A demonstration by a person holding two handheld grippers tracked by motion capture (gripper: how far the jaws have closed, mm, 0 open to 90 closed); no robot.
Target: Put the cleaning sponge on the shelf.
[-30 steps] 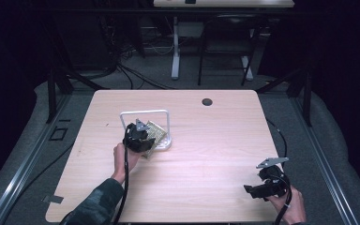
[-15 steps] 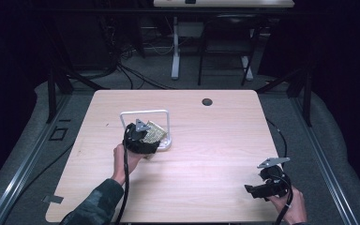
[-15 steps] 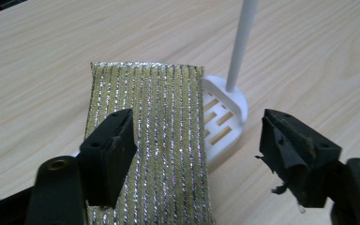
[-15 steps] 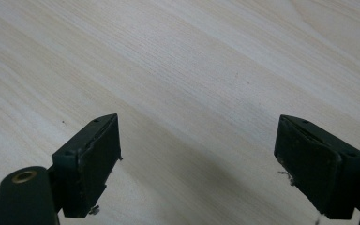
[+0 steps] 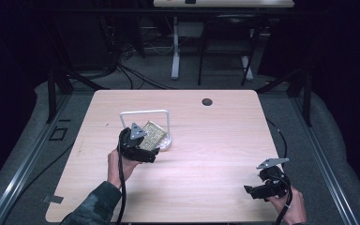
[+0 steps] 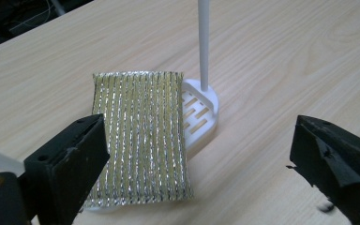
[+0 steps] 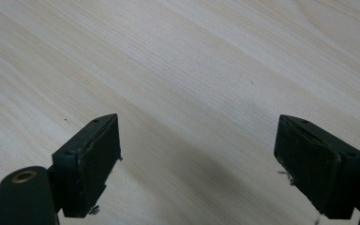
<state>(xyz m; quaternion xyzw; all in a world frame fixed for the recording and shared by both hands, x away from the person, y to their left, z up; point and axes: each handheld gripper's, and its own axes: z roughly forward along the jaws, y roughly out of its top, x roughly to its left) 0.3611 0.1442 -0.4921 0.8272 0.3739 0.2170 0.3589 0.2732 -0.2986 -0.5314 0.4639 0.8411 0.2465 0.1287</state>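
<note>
The left gripper (image 6: 194, 154) has its jaws spread wide, having just been opening, and nothing sits between them: the gold-and-silver scouring sponge (image 6: 140, 136) lies released just ahead, flat on a small white slotted holder (image 6: 201, 110) whose thin white wire frame (image 6: 204, 42) rises behind it. In the high view the left gripper (image 5: 143, 152) hovers at the near edge of the sponge (image 5: 151, 135), inside the frame (image 5: 145, 112), on the left half of the tabletop (image 5: 215, 140).

The step in hand looks like the let-go after setting the sponge onto its holder. The next move probably calls for drawing the gripper back clear of the frame without nudging the sponge, which overhangs the holder's near side.

The right gripper (image 7: 197, 159) is also released, jaws apart over bare wood; the high view places it (image 5: 262, 190) well apart, near the front right corner.

The left gripper view shows the sponge's ribbed weave and the holder's slots; the high view adds the whole frame and both forearms.
</note>
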